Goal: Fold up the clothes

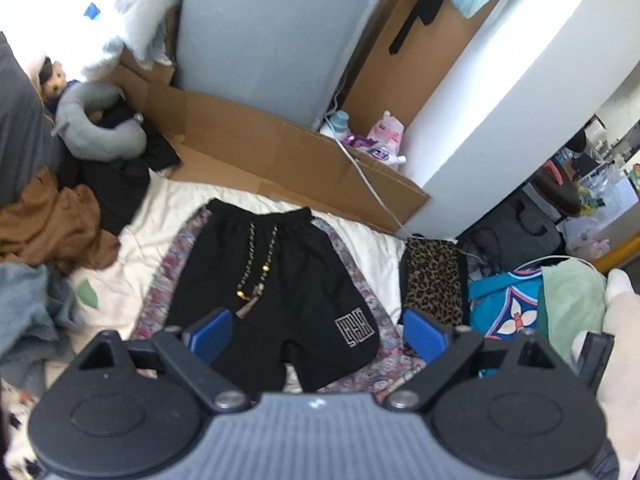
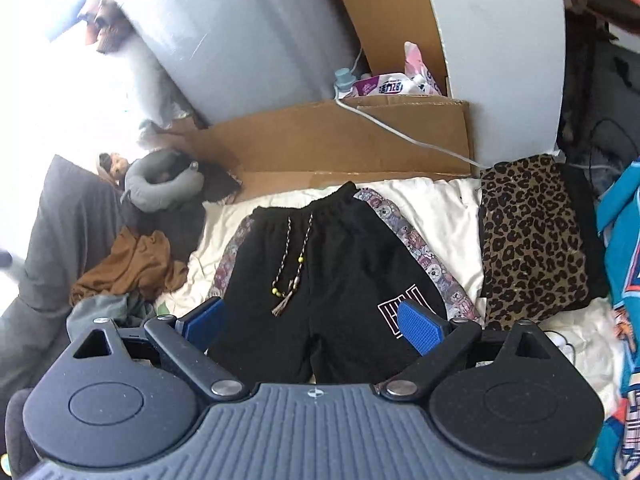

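Note:
Black shorts (image 1: 280, 280) (image 2: 340, 272) with patterned side stripes, a beaded drawstring and a white square logo lie flat on a cream sheet (image 1: 132, 240) (image 2: 440, 204), waistband at the far end. My left gripper (image 1: 316, 334) hovers above the leg hems, open, with nothing between its blue pads. My right gripper (image 2: 312, 322) also hangs open over the hems, its right pad in front of the logo. Whether either pad touches the cloth is unclear.
A folded leopard-print garment (image 1: 434, 276) (image 2: 532, 236) lies right of the shorts. A brown garment (image 1: 52, 228) (image 2: 132, 268), dark clothes and a grey neck pillow (image 1: 96, 124) (image 2: 160, 184) sit left. Flattened cardboard (image 1: 280, 156) (image 2: 340, 140) lines the far edge. A blue patterned bag (image 1: 504, 304) is at right.

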